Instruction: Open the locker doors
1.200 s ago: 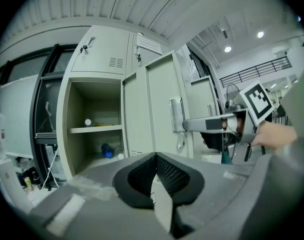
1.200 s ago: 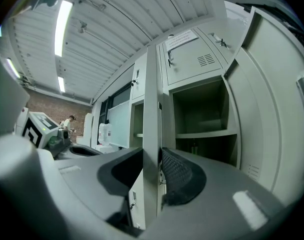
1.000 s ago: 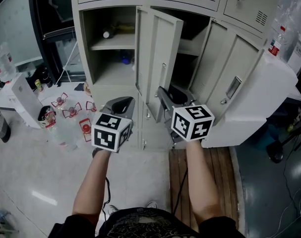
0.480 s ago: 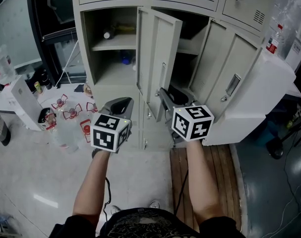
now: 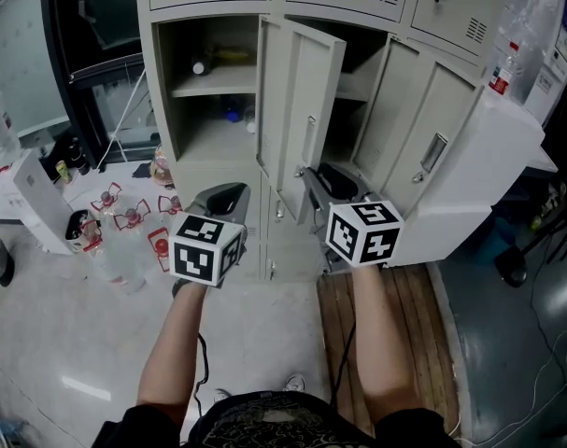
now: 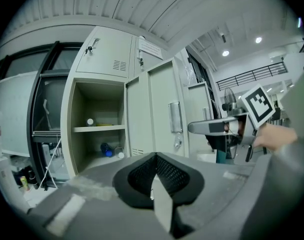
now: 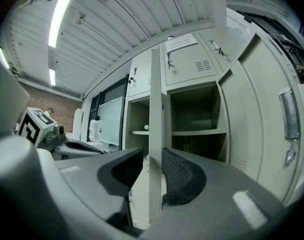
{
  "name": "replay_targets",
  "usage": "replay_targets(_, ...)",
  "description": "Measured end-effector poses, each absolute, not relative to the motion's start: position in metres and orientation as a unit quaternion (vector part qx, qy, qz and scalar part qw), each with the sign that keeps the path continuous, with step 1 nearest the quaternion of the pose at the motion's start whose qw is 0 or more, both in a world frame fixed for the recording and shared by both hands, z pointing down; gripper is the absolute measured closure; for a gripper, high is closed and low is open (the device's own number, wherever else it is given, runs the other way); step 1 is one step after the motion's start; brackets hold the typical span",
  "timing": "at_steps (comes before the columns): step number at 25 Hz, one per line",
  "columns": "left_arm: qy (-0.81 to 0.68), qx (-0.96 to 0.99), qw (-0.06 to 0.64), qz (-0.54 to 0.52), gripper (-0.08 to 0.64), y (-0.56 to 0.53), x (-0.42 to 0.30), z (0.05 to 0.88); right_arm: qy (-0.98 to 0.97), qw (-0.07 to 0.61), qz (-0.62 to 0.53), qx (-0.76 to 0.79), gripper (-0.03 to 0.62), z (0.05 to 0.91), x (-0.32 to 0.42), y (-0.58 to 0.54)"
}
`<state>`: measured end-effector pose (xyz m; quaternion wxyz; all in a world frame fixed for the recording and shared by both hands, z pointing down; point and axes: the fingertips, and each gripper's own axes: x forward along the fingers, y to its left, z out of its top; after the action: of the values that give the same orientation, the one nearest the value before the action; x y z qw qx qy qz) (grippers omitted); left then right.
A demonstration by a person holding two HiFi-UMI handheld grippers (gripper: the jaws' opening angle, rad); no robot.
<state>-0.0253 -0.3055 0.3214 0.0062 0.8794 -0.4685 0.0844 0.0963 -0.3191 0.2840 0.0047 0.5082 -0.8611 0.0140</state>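
The grey locker bank (image 5: 162,110) stands in front of me. Its left compartment (image 5: 213,82) has no door across it. The middle door (image 5: 306,110) is swung partly out, and my right gripper (image 5: 313,187) is shut on its free edge low down. In the right gripper view that door edge (image 7: 155,124) runs upright between the two pads (image 7: 179,176). A further door (image 5: 423,147) on the right also stands open. My left gripper (image 5: 222,197) hovers left of the middle door, shut and holding nothing, and its pads (image 6: 167,176) meet.
Bottles (image 5: 201,64) lie on the left compartment's shelf, with a blue one (image 5: 231,114) below. Plastic bottles and red-and-white items (image 5: 124,217) crowd the floor at left beside a white box (image 5: 31,194). A wooden board (image 5: 376,334) lies under my right arm. A white cabinet (image 5: 493,166) stands at right.
Both grippers keep their places and the right one stays clamped on the door edge. Only the head view has drifted slightly.
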Motion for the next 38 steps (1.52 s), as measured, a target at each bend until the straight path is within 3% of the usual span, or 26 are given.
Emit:
replay_targets(15,-0.462,0.883,0.011,0.083,0.560,-0.291,-0.070,0.326,-0.852,0.020,0.025,0.523,0.477,0.297,0.060,-0.295)
replay_targets(38,-0.550,0.830,0.022,0.092,0.560,-0.252,-0.246,0.341,-0.901,0.033,0.033,0.432,0.528,0.321,-0.127,-0.274)
